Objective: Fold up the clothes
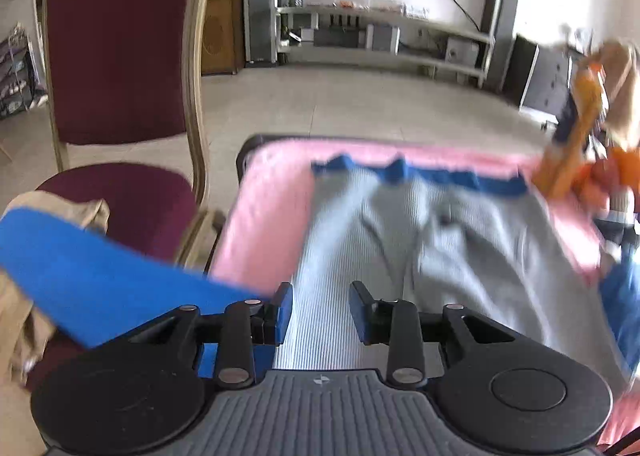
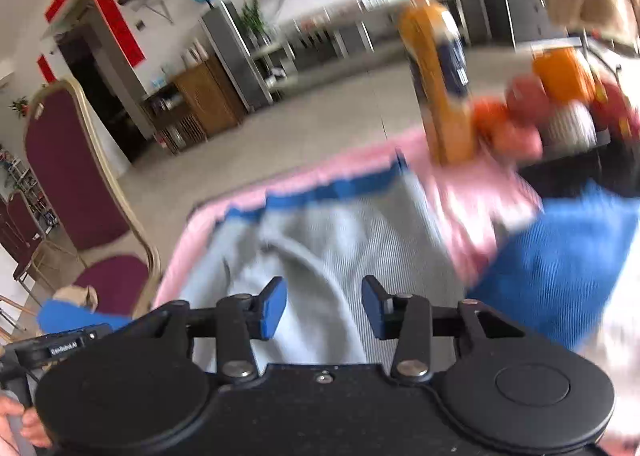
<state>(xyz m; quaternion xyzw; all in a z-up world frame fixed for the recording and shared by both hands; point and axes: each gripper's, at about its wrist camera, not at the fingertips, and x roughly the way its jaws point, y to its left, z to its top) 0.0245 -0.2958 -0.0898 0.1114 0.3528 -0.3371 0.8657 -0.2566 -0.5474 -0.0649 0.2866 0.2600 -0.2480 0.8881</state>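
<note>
In the left wrist view, the left gripper [image 1: 321, 310] is seen with its jaws parted and nothing pinched between the blue pads. Below it a grey ribbed garment [image 1: 400, 240] with a blue hem is spread on a pink cloth [image 1: 260, 223]. A blue sleeve [image 1: 100, 280] trails to the left over a maroon chair [image 1: 120, 55].

In the right wrist view, the right gripper [image 2: 325, 306] is likewise seen parted and empty above the grey garment. Another blue sleeve [image 2: 560, 264] lies at the right. An orange bottle [image 2: 440, 75] is blurred beyond the far edge.
</note>
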